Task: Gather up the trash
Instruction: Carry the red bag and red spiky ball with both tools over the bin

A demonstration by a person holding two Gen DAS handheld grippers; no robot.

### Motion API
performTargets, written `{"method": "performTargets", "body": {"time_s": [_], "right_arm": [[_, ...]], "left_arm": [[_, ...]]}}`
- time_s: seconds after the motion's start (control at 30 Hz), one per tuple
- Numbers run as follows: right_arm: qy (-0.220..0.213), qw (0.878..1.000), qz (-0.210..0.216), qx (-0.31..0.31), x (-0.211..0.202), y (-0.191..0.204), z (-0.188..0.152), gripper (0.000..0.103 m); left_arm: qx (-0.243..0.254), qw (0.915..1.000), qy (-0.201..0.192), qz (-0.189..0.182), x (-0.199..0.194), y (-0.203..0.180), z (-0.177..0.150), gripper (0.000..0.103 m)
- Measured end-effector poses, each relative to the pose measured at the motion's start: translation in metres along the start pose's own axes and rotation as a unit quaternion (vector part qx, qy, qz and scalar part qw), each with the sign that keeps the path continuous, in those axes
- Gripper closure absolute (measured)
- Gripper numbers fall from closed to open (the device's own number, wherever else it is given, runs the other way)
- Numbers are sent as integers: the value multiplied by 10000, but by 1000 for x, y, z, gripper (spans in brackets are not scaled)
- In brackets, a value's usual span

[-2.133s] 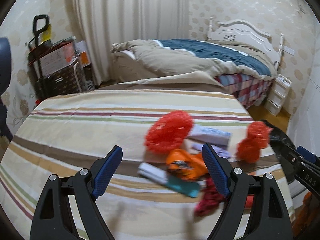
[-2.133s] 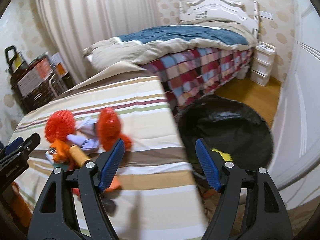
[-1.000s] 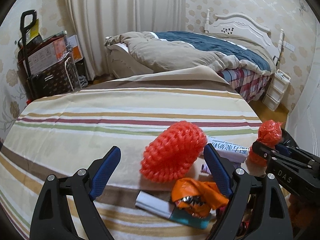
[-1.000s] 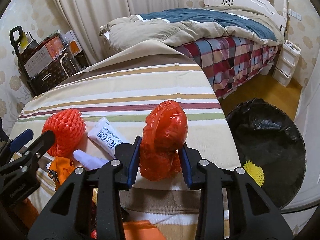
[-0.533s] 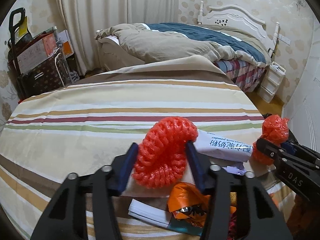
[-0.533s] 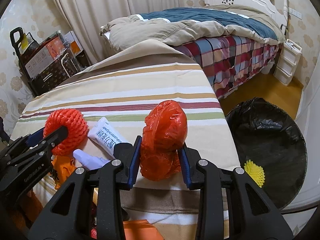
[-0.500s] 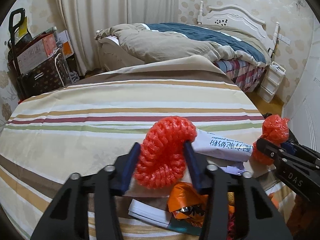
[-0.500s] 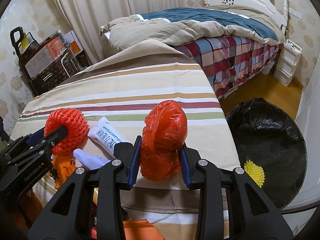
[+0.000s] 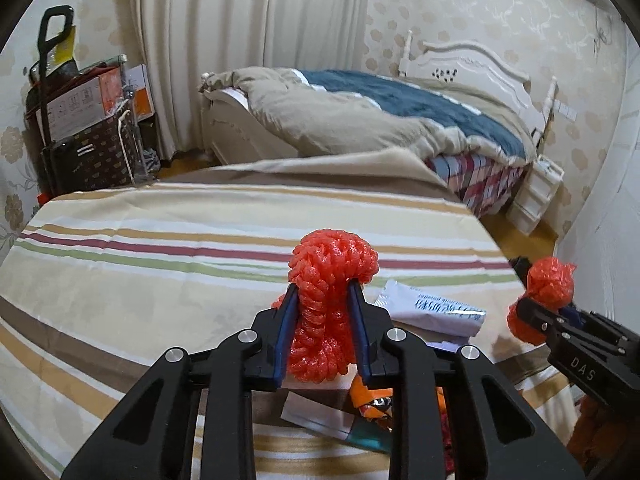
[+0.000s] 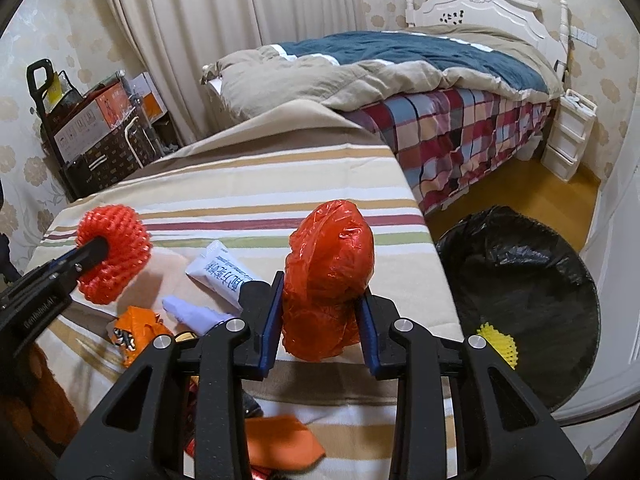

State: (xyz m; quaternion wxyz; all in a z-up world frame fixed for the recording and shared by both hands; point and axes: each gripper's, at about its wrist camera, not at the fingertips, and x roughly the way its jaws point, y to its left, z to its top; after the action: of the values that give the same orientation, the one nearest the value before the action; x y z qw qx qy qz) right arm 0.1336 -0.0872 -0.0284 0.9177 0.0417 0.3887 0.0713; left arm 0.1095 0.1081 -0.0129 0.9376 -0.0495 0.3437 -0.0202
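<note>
Pinching a red foam net (image 9: pixel 328 300), the left claw (image 9: pixel 322 320) holds it above the striped surface (image 9: pixel 160 232). The right claw (image 10: pixel 320 308) clamps a red plastic bag (image 10: pixel 328 264), with the black-lined trash bin (image 10: pixel 520 280) at 3 o'clock and a white tube (image 10: pixel 220 272) lying at 10 o'clock.

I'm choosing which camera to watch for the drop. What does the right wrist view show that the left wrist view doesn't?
Only the right wrist view shows the black-lined trash bin with a yellow foam net inside, beside the table. Only the left wrist view shows the squeezed middle of the red foam net between the left hand-held gripper's pads. Both show the white packet, the striped tablecloth and the red plastic bag clamped in the right hand-held gripper.
</note>
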Motion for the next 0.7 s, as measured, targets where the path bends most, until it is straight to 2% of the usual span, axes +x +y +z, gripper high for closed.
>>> {"method": "performTargets", "body": {"time_s": [0.3, 0.7], "right_arm": [[-305, 9993, -198, 32, -35, -12, -6, 71], [-571, 9956, -693, 270, -76, -62, -22, 71]], "left_arm": [[-40, 9989, -361, -304, -36, -18, 3, 76], [318, 9946, -362, -916, -49, -84, -9, 76]]}}
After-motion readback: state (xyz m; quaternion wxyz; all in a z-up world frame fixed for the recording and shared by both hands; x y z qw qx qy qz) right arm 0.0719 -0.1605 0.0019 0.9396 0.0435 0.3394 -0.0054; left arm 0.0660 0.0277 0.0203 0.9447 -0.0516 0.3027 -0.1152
